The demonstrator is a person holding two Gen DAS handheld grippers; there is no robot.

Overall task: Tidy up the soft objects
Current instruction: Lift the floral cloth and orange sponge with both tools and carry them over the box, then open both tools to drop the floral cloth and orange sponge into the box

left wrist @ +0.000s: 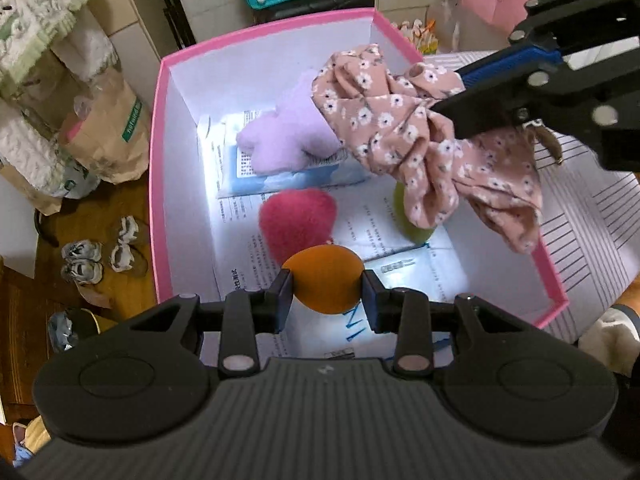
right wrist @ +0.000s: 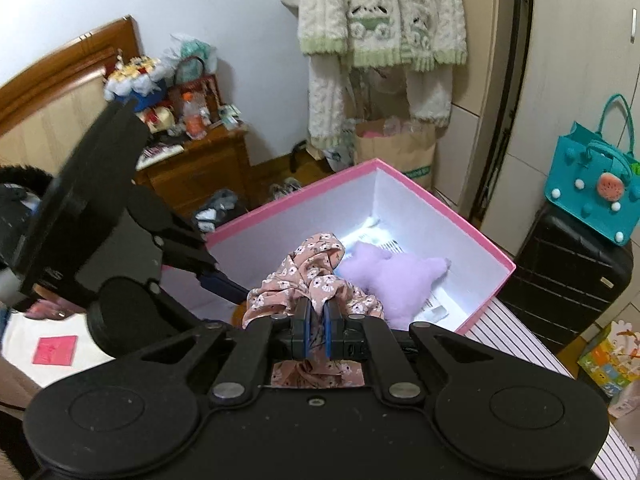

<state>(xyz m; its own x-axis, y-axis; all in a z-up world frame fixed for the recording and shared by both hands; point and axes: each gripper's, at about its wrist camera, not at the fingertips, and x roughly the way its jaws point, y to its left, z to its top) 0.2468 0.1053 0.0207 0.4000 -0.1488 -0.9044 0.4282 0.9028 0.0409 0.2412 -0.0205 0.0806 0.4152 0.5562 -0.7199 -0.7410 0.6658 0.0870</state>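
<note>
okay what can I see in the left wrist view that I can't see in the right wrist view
Only the left wrist view shows the orange ball held in the left gripper, the pink fuzzy heart and the printed papers on the box floor.

Only the right wrist view shows the hanging fleece clothes, the teal bag and the black suitcase.

Both show the pink box, the purple plush star, and the floral cloth clamped in the right gripper.
</note>
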